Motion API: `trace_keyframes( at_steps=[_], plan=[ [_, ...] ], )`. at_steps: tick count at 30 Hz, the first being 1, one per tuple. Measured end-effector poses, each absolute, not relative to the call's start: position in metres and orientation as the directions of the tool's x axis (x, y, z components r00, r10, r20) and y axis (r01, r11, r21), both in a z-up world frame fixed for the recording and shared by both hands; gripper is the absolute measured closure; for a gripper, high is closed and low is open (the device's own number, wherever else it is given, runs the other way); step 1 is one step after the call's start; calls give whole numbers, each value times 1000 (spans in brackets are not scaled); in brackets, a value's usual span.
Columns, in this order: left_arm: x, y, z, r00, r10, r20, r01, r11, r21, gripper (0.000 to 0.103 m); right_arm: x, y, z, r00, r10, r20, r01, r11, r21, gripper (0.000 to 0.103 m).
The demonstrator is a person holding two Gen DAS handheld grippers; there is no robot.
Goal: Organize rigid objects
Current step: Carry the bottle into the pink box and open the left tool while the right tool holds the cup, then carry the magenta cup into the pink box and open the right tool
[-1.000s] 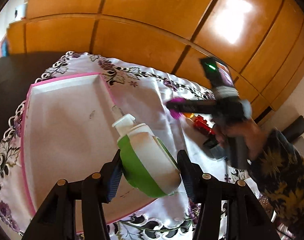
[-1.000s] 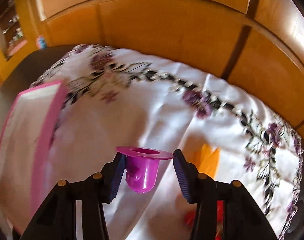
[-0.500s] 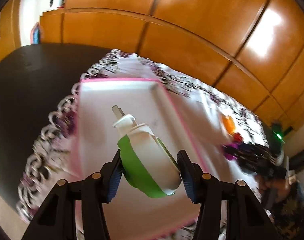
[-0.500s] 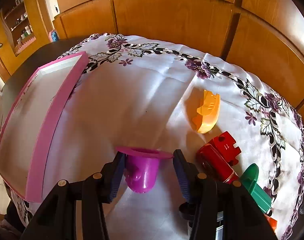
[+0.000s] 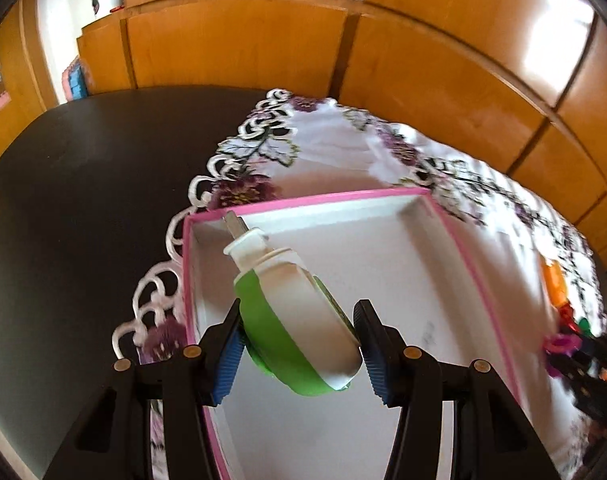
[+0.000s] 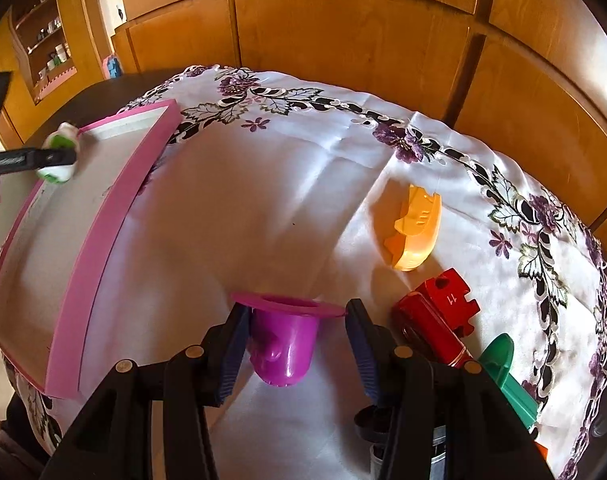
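We carry the bottle [image 5: 295, 312], white with a green band, clenched between the pads of our left gripper [image 5: 297, 346], nozzle pointing ahead and down toward the far left corner of the tray [image 5: 469, 264]. A second ago it hung over the tray's near right part; now it hangs over the far left end, still in the air, so we judge the drop is close and only lowering and letting go remain. Our right gripper [image 6: 297, 346] grasps the purple cup [image 6: 283, 340] by its body under the rim and hovers above the cloth [image 6: 263, 200], right of the tray; it has hardly shifted in the last half second, so the cup seems next in line. On the cloth's right side wait the orange piece [image 6: 413, 228], the red block [image 6: 439, 320] and a green piece [image 6: 507, 376], all still outside the tray.
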State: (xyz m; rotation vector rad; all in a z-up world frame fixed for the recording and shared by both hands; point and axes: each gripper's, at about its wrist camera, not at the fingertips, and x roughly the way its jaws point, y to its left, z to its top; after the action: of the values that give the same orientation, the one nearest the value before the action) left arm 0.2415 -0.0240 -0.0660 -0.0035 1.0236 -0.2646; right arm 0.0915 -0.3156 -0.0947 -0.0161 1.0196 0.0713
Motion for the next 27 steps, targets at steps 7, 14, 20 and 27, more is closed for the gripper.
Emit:
trace_keyframes(
  at_steps=[7,14,20,27],
  plan=[
    [233,-13,-61,512,-226,-829,171,972,-159,29,92,-312,-95,519,42,-854,-77,997,2,54],
    [178,0,-42,566,-248,-786,145,969,-201,29,95,-308,-104,488,15,-873,-82,996,-29,70],
    [126,-2,-43,564,-270,-780,140,963,-232,29,96,-312,-105,486,40,-873,-75,997,3,70],
    [86,-23,-42,531,-338,-777,196,941,-276,29,98,-324,-98,508,139,-850,-47,990,134,59]
  ],
)
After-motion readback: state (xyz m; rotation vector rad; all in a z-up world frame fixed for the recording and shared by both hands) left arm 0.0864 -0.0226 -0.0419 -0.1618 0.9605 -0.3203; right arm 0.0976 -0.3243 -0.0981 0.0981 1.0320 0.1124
